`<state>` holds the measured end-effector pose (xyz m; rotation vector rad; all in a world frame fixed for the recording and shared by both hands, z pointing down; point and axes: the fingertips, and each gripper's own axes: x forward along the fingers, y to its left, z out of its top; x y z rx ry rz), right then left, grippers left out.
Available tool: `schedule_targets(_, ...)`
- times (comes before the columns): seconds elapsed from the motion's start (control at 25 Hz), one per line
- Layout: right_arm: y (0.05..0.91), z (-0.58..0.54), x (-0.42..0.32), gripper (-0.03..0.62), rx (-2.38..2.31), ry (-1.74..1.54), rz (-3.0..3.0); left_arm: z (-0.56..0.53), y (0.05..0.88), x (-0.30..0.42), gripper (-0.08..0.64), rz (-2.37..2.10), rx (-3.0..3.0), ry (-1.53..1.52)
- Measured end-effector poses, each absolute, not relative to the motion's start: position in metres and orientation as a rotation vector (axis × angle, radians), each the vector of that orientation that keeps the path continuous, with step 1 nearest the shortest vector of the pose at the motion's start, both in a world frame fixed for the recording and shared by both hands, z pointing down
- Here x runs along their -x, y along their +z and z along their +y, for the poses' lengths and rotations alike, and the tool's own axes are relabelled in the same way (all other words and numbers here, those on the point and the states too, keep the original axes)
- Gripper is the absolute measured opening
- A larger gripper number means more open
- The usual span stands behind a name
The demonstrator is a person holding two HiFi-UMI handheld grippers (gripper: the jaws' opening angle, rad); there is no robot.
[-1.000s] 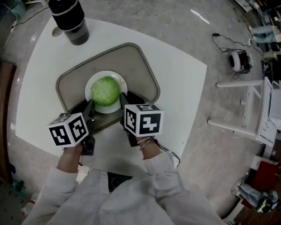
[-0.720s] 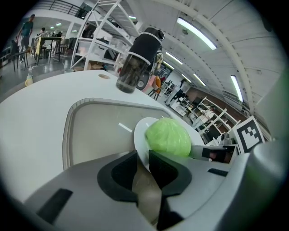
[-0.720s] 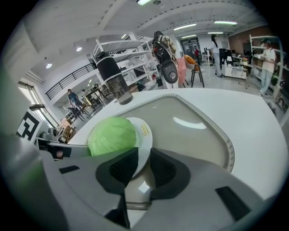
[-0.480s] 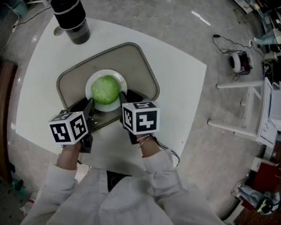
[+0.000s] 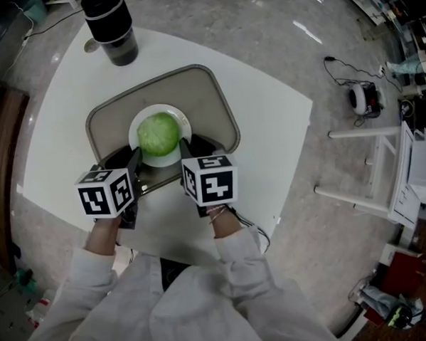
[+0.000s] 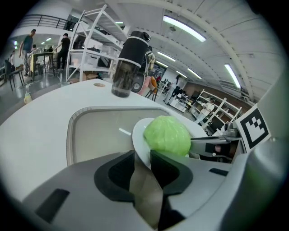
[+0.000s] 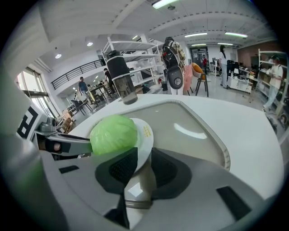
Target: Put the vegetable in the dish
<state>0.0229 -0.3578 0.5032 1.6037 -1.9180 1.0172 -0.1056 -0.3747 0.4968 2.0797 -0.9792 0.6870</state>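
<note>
Out of my sight
The dish [image 5: 134,129] near rim hides behind my fingers [image 5: 134,165]; the bottle [image 5: 112,30] top is cropped in the head view.

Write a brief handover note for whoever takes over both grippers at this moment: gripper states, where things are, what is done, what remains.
Left gripper: shut on the near-left rim of the white plate.
Right gripper: shut on the plate's near-right rim.
Things: the green cabbage sits on the plate, over the beige tray on the white table.
Done: the cabbage is in the dish.
Left: I cannot tell whether the plate rests on the tray or is lifted; probably settle it, then open both grippers.
</note>
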Motion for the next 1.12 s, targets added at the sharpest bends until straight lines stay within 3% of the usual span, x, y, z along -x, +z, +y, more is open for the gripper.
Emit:
schedule_targets(0.36,0.492,-0.344,-0.022,0.081,-1.577,1.068,-1.992,-0.366,0.486,0.108,0.101,-1.009,-2.052,0.643)
schedule_targets(0.84,0.412,-0.284,-0.033,0.079,-1.532,1.054,-2.280,-0.301,0.415,0.079,0.098,-0.940,-2.133,0.323)
schedule_targets(1.12,0.375,-0.229,-0.027,0.044,-1.425,1.040,-2.480,-0.233,0.389,0.049,0.009,-0.810,-2.164,0.175)
